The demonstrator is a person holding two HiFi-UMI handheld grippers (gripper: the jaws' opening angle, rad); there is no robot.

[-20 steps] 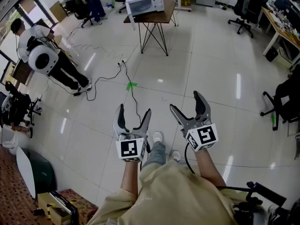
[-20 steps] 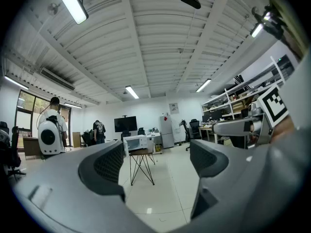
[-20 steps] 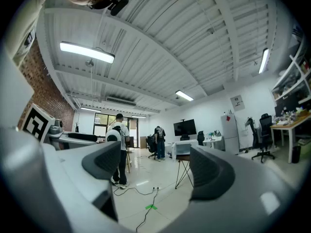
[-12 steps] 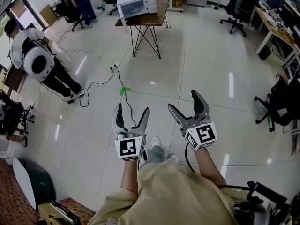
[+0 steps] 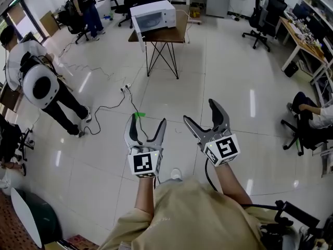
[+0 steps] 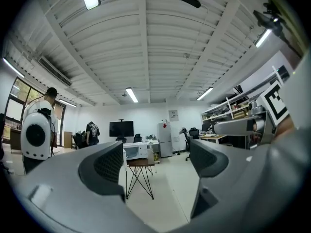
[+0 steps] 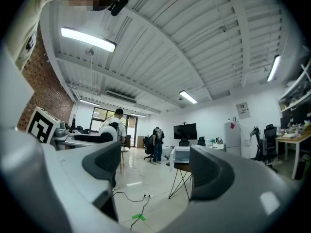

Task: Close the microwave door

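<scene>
A white microwave (image 5: 154, 14) stands on a small brown table (image 5: 162, 35) with thin black legs, far ahead across the floor. Its door (image 5: 137, 32) hangs open at the left side. The microwave (image 6: 137, 151) shows small between the jaws in the left gripper view, and the microwave (image 7: 181, 155) likewise in the right gripper view. My left gripper (image 5: 147, 129) is open and holds nothing, well short of the table. To its right my right gripper (image 5: 204, 114) is open too, nothing between its jaws.
A person with a white backpack (image 5: 39, 85) stands at the left, another person (image 5: 83, 7) farther back. A cable (image 5: 106, 107) and power strip (image 5: 126, 87) lie on the floor left of my path, with green tape (image 5: 139, 115). Office chairs (image 5: 263, 17) and desks (image 5: 299, 38) line the right.
The table with the microwave has come nearer and slid lower in the head view. Both grippers keep their pose, still open. The person with the backpack has shifted along the left.
</scene>
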